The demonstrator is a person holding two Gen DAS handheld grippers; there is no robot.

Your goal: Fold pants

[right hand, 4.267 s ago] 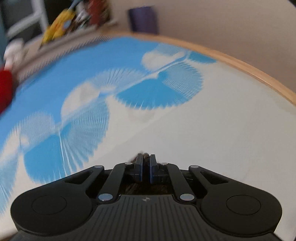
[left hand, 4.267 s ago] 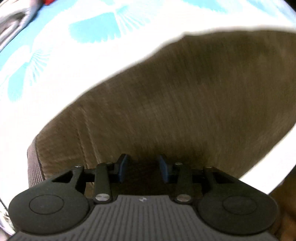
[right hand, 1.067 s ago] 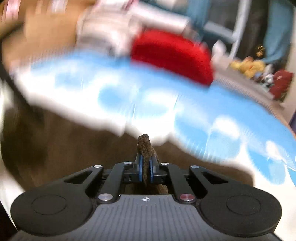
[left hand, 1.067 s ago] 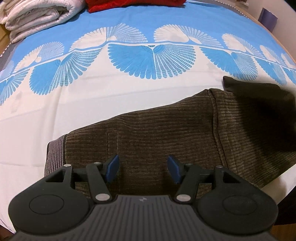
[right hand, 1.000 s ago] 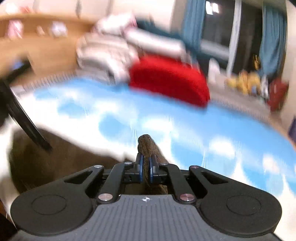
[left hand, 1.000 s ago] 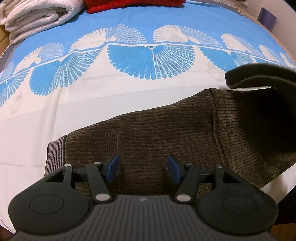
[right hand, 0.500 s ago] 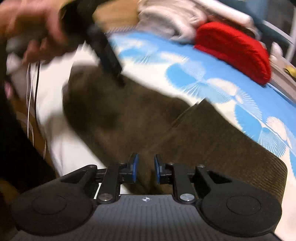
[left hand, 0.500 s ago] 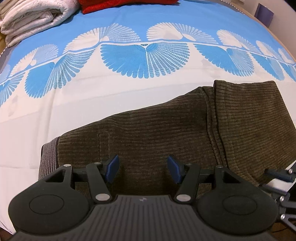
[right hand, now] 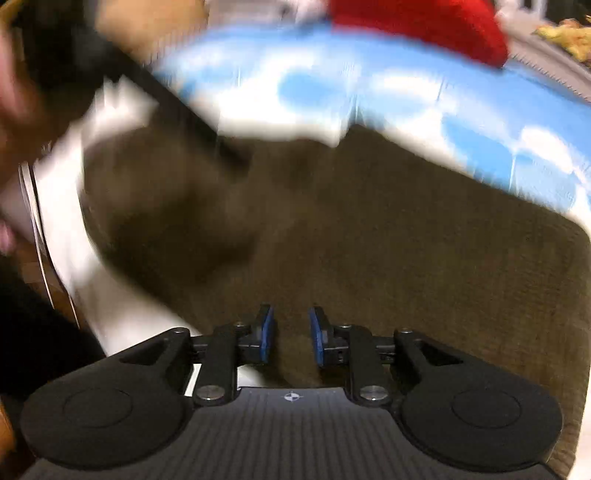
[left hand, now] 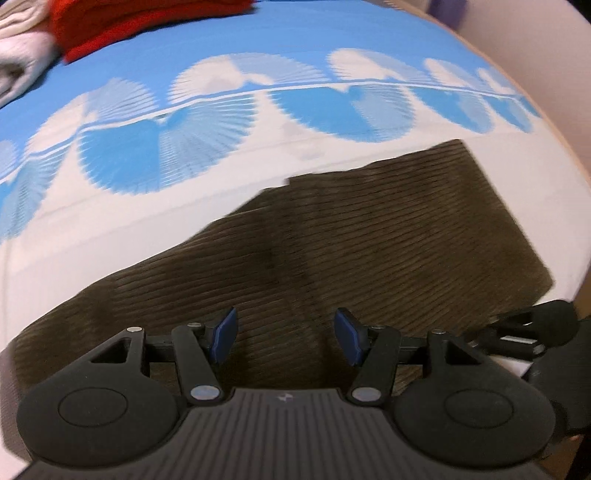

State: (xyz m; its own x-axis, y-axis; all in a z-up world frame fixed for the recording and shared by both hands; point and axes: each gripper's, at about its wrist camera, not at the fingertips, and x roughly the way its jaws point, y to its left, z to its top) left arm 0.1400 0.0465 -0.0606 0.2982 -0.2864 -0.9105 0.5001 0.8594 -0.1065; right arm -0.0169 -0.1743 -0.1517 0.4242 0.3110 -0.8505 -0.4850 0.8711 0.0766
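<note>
Brown corduroy pants (left hand: 369, 240) lie folded on the blue and white bedspread (left hand: 221, 122), with a doubled layer at the right end. My left gripper (left hand: 284, 338) hovers open over the near edge of the pants, nothing between its blue pads. In the right wrist view, blurred, the same pants (right hand: 406, 240) fill the middle. My right gripper (right hand: 291, 339) is just above them, its jaws opening, and the pads press on nothing. The right gripper's black body (left hand: 535, 332) shows at the right edge of the left wrist view.
A red cushion (left hand: 140, 18) and folded white bedding (left hand: 18, 62) lie at the far end of the bed. A wooden bed rim (left hand: 546, 122) curves along the right. A person's hand (right hand: 22, 96), blurred, is at the upper left of the right wrist view.
My right gripper brought the held pant end over and down onto the pants and let go, its jaws parting. My left gripper slid to the right along the pants, staying open.
</note>
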